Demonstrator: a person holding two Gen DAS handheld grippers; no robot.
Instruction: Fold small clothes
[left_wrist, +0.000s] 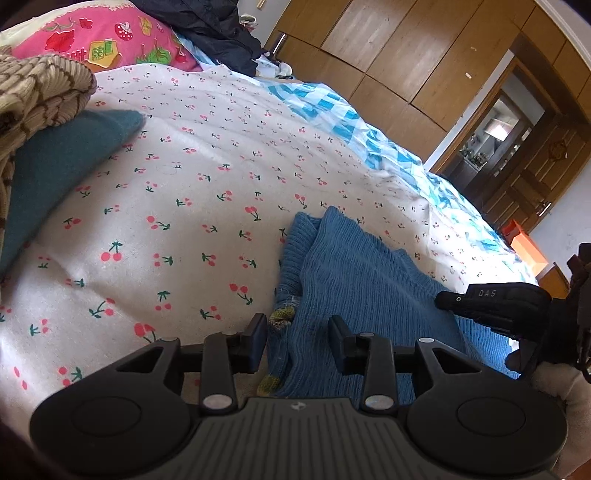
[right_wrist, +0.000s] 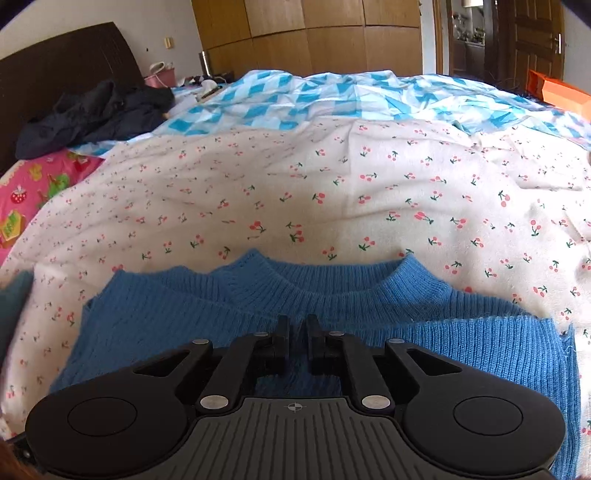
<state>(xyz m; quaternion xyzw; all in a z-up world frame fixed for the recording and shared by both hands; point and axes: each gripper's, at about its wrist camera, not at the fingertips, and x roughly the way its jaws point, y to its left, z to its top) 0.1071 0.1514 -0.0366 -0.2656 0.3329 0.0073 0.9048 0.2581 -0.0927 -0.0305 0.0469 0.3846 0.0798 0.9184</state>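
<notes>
A blue knit sweater (right_wrist: 369, 314) lies on the cherry-print sheet (right_wrist: 295, 192), collar toward the far side. My right gripper (right_wrist: 297, 325) hovers over its middle below the collar, jaws nearly together with a narrow gap, holding nothing I can see. In the left wrist view the sweater (left_wrist: 354, 280) lies folded over itself, with a yellow-green patch at its left edge. My left gripper (left_wrist: 297, 332) is open, its fingers straddling that left edge just above the cloth. The right gripper (left_wrist: 491, 301) shows there at the right, over the sweater.
A teal garment (left_wrist: 62, 166) and a beige patterned knit (left_wrist: 40, 92) lie at the left. A pink pillow (left_wrist: 107, 40) and dark jacket (left_wrist: 214, 29) sit near the headboard. A blue-white quilt (right_wrist: 332, 96), wooden wardrobe (left_wrist: 406, 55) and orange box (right_wrist: 554, 92) lie beyond.
</notes>
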